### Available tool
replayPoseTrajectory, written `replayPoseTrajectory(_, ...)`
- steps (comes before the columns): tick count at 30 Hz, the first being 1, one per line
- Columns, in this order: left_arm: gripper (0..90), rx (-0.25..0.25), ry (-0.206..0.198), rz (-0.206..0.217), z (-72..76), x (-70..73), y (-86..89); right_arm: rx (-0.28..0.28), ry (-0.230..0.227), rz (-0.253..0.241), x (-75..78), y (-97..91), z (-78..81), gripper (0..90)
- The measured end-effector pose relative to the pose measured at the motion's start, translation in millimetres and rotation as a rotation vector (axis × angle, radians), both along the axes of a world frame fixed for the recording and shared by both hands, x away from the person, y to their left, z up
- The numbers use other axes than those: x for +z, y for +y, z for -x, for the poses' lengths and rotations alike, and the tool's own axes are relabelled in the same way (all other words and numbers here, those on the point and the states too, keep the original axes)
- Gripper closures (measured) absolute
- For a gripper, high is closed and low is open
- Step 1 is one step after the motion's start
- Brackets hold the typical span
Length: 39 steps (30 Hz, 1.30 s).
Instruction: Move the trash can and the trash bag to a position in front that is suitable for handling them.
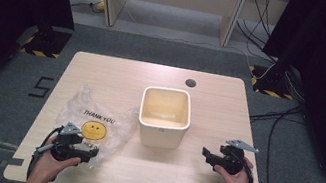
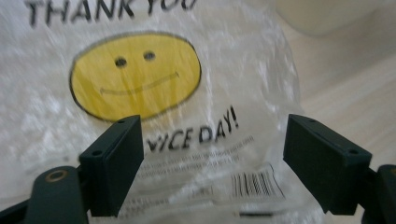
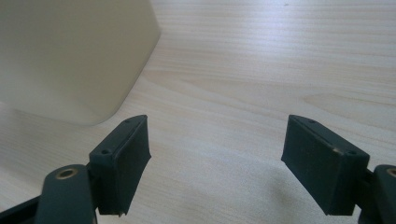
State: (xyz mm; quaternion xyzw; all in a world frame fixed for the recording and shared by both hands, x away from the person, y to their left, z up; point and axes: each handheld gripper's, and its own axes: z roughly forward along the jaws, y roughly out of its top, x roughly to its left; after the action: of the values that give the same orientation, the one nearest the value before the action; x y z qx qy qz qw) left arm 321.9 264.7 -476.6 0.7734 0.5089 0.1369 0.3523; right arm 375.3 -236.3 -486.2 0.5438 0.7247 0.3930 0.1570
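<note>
Light wood table (image 1: 119,71): crinkled plastic bag (image 1: 94,122) front-left, cream tub (image 1: 164,117) centre.

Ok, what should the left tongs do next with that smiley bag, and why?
Probably ease down and close on the plastic bag: the left tongs hover open right over its printed face without pinching it, and the right tongs wait open beside the empty tub.

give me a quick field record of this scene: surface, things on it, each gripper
surface: light wooden table
bag: clear plastic bag with a yellow smiley print, lying flat on the table's left side
tub: cream square tub, upright, near the table's middle, looks empty
left gripper: left gripper jaws open, over the bag's near edge
right gripper: right gripper jaws open above bare wood, right of the tub, nothing between them
</note>
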Motion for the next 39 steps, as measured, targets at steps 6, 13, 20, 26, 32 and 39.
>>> replayPoseTrajectory(6, 19.8, -0.018, -0.048, -0.022, -26.6, -1.8, -10.0, 0.001, 0.004, 0.0, -0.3, 1.0, 0.2, 22.9)
replayPoseTrajectory(13, 19.7, -0.038, -0.037, -0.06, -54.5, -22.5, -30.2, 0.005, 0.006, 0.002, -1.8, 1.0, -0.4, 22.9)
replayPoseTrajectory(20, 19.7, 0.046, -0.052, -0.111, -90.5, -32.0, -40.9, 0.007, 0.007, 0.003, -2.2, 0.5, -0.7, 23.0)
replayPoseTrajectory(26, 19.1, 0.111, -0.041, -0.122, -112.3, -36.5, -41.5, 0.008, 0.008, 0.003, -2.9, -0.5, -1.0, 22.9)
replayPoseTrajectory(32, 19.4, 0.159, -0.052, -0.093, -120.5, -34.4, -31.6, 0.008, 0.013, 0.004, -3.5, -0.2, -0.8, 22.9)
replayPoseTrajectory(39, 19.3, 0.131, -0.09, -0.018, -113.0, -19.5, -32.9, 0.005, 0.015, 0.004, -3.5, -0.7, -0.3, 22.9)
